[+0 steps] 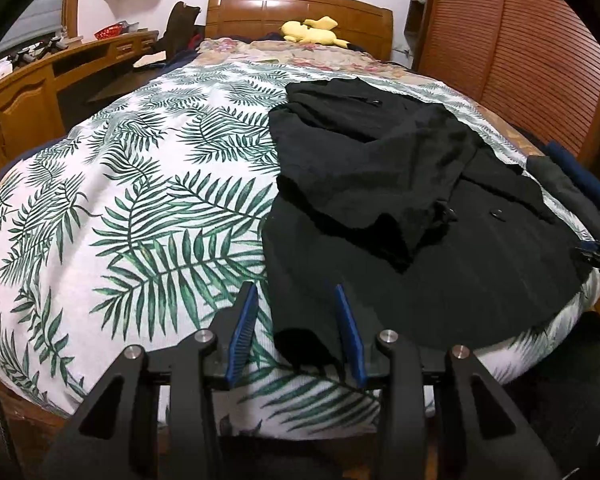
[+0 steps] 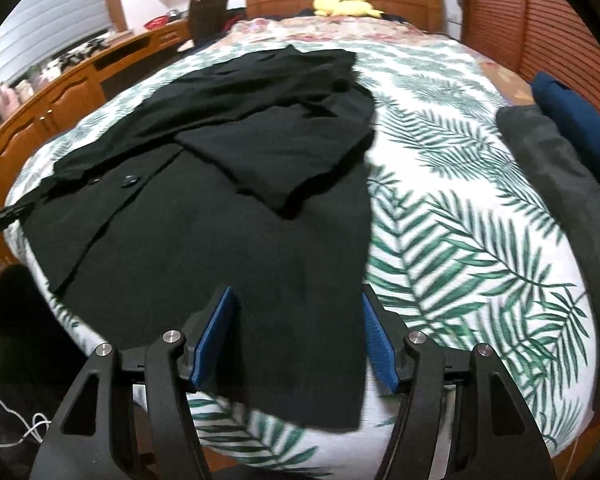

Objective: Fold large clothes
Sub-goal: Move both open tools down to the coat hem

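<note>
Hovering wide open and empty, the left hand-held gripper [image 1: 296, 328] frames the black coat's [image 1: 380, 208] near-left hem corner on the bed [image 1: 120, 200]. Right hand-held gripper [image 2: 296, 332], likewise open and empty, straddles the hem's other corner; pinching both seems next.

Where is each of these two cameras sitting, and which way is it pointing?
Left wrist view: sits on the left gripper at the foot of the bed, facing the headboard; its own open blue fingers frame the near corner of the black coat.
Right wrist view: sits on the right gripper, also facing the headboard; its open fingers straddle the coat's lower hem.
Both show the coat, the leaf-print bed, the yellow plush toy and the headboard.
</note>
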